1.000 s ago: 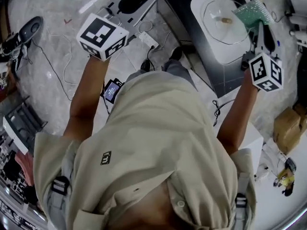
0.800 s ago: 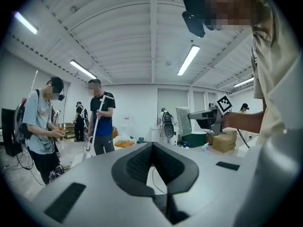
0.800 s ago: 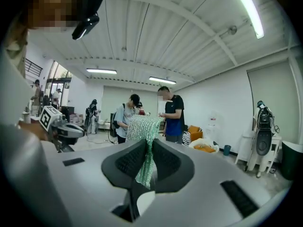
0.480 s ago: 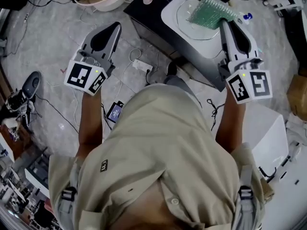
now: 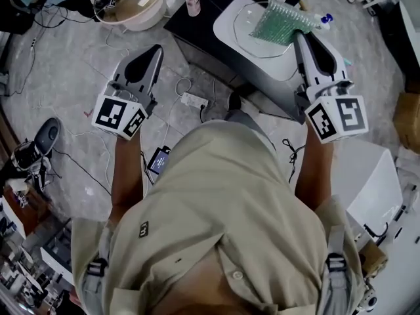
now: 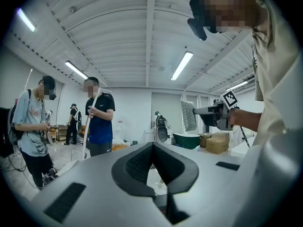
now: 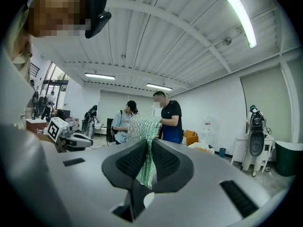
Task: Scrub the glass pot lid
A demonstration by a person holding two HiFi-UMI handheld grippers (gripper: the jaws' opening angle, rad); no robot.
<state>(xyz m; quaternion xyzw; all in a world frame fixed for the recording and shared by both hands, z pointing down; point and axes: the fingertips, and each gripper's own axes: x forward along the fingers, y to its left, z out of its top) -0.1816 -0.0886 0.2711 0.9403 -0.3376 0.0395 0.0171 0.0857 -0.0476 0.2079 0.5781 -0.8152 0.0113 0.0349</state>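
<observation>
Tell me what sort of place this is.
Probably a lab or workshop hall, not a home kitchen: loose cables and a white power strip on the bare grey floor, a free-standing white basin, and people under long ceiling strip lights.

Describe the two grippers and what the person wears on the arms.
Both the left gripper and right gripper are pale grey wedge-shaped shells with a black oval recess on top and black ribbed pads lining the jaws. Each carries a white cube printed with black square markers. The person wears a beige short-sleeved shirt.
</observation>
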